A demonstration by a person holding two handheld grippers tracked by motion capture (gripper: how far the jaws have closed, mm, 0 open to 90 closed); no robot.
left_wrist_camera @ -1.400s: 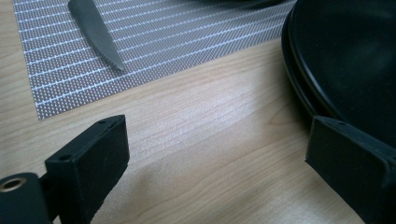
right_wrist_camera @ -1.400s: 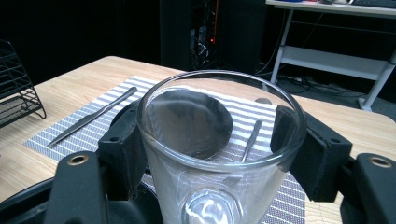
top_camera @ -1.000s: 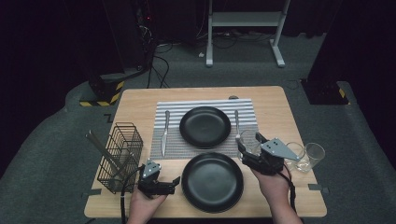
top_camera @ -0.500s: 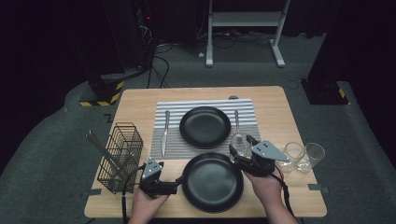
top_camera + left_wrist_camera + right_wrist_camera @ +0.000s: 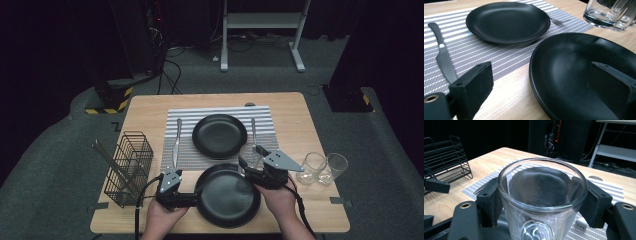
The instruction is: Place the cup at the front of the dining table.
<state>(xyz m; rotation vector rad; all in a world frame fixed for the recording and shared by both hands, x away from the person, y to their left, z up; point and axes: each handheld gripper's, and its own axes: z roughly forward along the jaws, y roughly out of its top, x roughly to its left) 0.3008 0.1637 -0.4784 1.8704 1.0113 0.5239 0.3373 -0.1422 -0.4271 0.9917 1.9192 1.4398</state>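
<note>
Dark grey carpet and black equipment surround a light wooden table point(image 5: 300, 130), on which a striped grey placemat point(image 5: 220, 152) is laid at the centre. A black plate point(image 5: 220, 136) is set on the placemat, with a knife point(image 5: 176, 137) at its 9 o'clock and a fork point(image 5: 253, 131) at its 3 o'clock. A second, larger black plate point(image 5: 228, 196) is placed on the bare wood at 6 o'clock of the mat. The left gripper point(image 5: 192, 200) is seen at this plate's 9 o'clock; its jaws are spread wide, one over the plate's inside and one outside the rim, with nothing clamped. The right gripper point(image 5: 248, 165) is held at the plate's 1 o'clock; its jaws are closed against both sides of a clear drinking glass point(image 5: 541, 202), which is carried upright. Two further glasses point(image 5: 325, 167) stand touching at 3 o'clock. A black wire basket point(image 5: 130, 167) stands at 9 o'clock.
</note>
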